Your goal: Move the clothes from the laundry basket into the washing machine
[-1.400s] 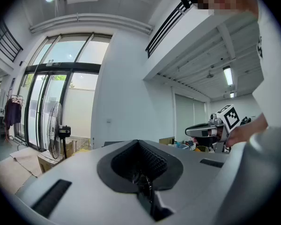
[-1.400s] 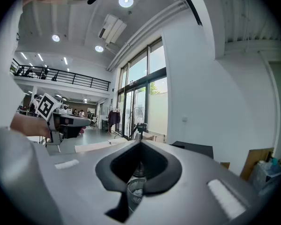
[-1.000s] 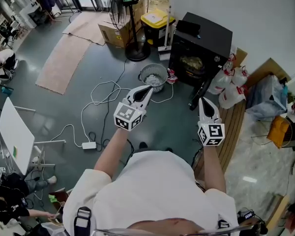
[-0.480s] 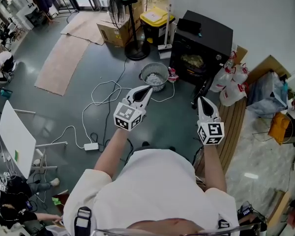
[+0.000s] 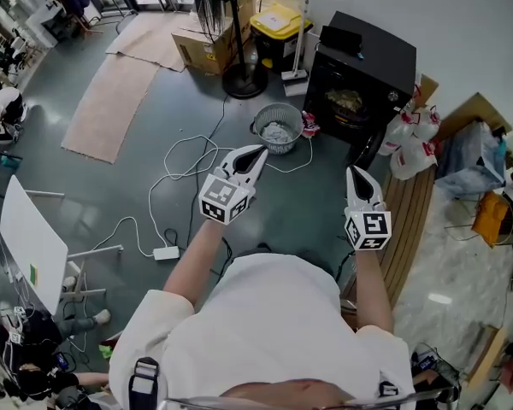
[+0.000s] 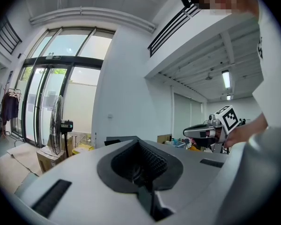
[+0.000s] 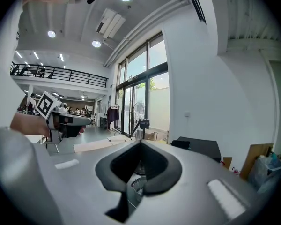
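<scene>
A round mesh laundry basket (image 5: 278, 128) with pale clothes in it stands on the grey floor. Just right of it is the black washing machine (image 5: 365, 55), its front door open and clothes showing in the drum (image 5: 345, 101). My left gripper (image 5: 257, 151) is held in the air, shut and empty, pointing toward the basket and well short of it. My right gripper (image 5: 355, 174) is also shut and empty, pointing toward the machine's open door. The right gripper view shows the basket (image 7: 139, 183) low between its jaws and the machine (image 7: 200, 147) at the right.
A standing fan (image 5: 238, 81), a cardboard box (image 5: 201, 48) and a yellow-lidded bin (image 5: 279, 26) stand behind the basket. White cables (image 5: 186, 167) and a power strip (image 5: 165, 252) lie on the floor to the left. White jugs (image 5: 412, 140) and a wooden platform (image 5: 405, 220) are at the right.
The person has stepped a little closer to the basket and machine, and the floor has slid back beneath. Both grippers stay shut, empty and side by side.
</scene>
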`<state>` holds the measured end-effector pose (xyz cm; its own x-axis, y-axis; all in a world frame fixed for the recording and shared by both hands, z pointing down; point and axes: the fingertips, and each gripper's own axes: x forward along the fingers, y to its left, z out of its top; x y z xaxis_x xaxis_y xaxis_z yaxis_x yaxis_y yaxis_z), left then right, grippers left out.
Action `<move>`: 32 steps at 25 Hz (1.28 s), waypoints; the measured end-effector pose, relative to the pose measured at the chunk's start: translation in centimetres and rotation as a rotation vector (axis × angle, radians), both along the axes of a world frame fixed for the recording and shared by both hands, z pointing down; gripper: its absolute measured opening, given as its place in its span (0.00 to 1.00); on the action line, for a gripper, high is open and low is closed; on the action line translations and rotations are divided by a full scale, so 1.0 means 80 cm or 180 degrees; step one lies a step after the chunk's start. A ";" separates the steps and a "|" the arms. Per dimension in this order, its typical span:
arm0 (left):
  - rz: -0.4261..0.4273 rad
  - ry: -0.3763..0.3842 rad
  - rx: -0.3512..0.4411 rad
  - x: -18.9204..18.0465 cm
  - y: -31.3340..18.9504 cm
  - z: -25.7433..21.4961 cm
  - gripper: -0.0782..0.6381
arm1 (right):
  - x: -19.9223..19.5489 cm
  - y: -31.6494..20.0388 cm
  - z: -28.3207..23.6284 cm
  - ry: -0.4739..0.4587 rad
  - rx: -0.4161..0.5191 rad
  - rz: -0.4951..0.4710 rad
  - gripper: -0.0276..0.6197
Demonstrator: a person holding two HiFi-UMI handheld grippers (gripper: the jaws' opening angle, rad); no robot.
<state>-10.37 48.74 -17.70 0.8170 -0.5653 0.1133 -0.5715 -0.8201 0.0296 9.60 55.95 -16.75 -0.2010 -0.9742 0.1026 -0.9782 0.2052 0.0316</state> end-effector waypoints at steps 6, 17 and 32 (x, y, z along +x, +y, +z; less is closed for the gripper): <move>0.0027 -0.0006 -0.0029 -0.023 -0.021 0.013 0.12 | -0.025 -0.021 0.013 0.0012 -0.0034 0.0010 0.06; -0.0024 -0.0056 -0.0133 -0.032 -0.081 0.031 0.12 | -0.037 -0.091 0.029 0.0037 -0.0125 -0.0076 0.06; -0.0333 -0.0076 -0.0187 0.067 -0.227 0.042 0.12 | 0.042 -0.283 0.041 0.0126 -0.0130 -0.0592 0.06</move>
